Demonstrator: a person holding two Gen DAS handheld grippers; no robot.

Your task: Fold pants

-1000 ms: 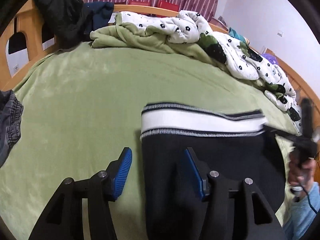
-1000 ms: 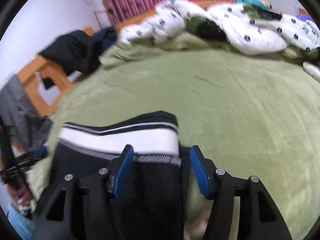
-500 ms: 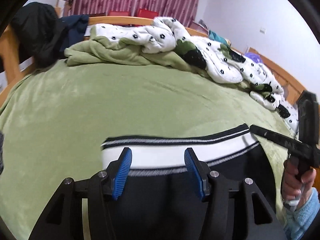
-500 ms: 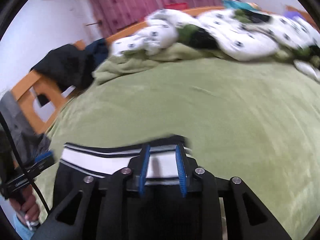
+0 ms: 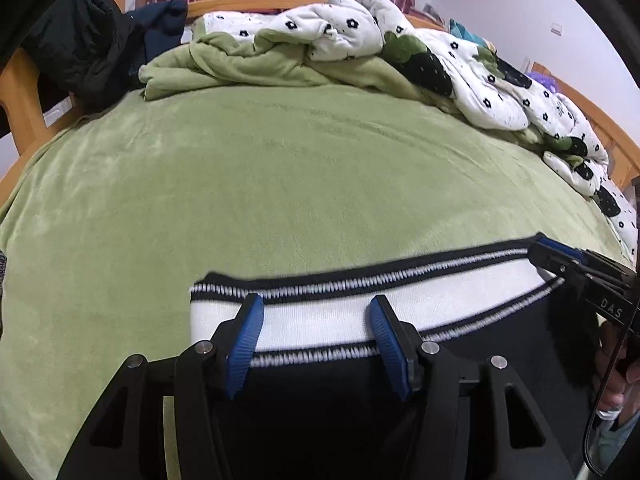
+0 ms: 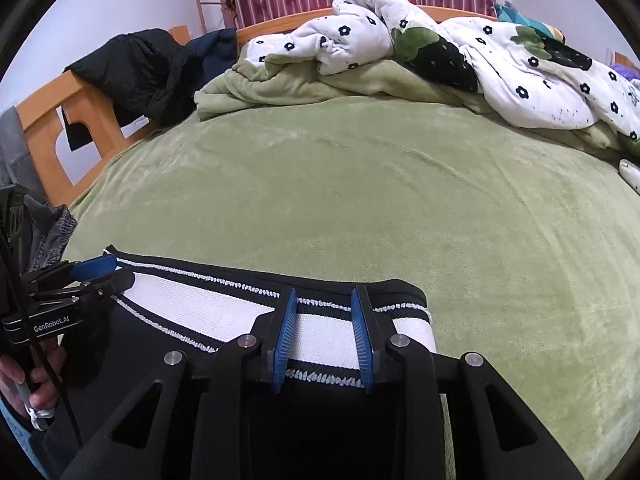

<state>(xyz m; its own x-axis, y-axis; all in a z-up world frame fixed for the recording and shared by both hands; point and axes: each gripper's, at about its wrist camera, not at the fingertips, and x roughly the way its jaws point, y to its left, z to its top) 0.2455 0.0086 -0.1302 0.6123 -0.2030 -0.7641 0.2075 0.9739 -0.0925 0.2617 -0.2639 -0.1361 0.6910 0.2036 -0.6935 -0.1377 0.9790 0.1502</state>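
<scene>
Black pants with a white, black-striped waistband [image 5: 320, 320] lie on the green bed; the waistband also shows in the right wrist view [image 6: 320, 332]. My left gripper [image 5: 316, 340] is open, its blue pads either side of the waistband near its left end. My right gripper [image 6: 324, 336] stands partly open over the waistband's right end, pads apart. In the left wrist view the right gripper [image 5: 560, 264] lies at the waistband's right corner. In the right wrist view the left gripper [image 6: 96, 272] lies at the left corner.
A green blanket [image 6: 360, 200] covers the bed. A rumpled white flowered quilt [image 6: 480, 52] and green throw [image 5: 260, 64] lie at the far side. A black jacket [image 6: 140, 68] hangs on the wooden bed frame [image 6: 48, 128]. Grey clothing [image 6: 52, 232] lies at the left edge.
Both grippers moved forward over the waistband. The right gripper's jaws narrowed from wide open and then widened a little. The left jaws stayed open.
</scene>
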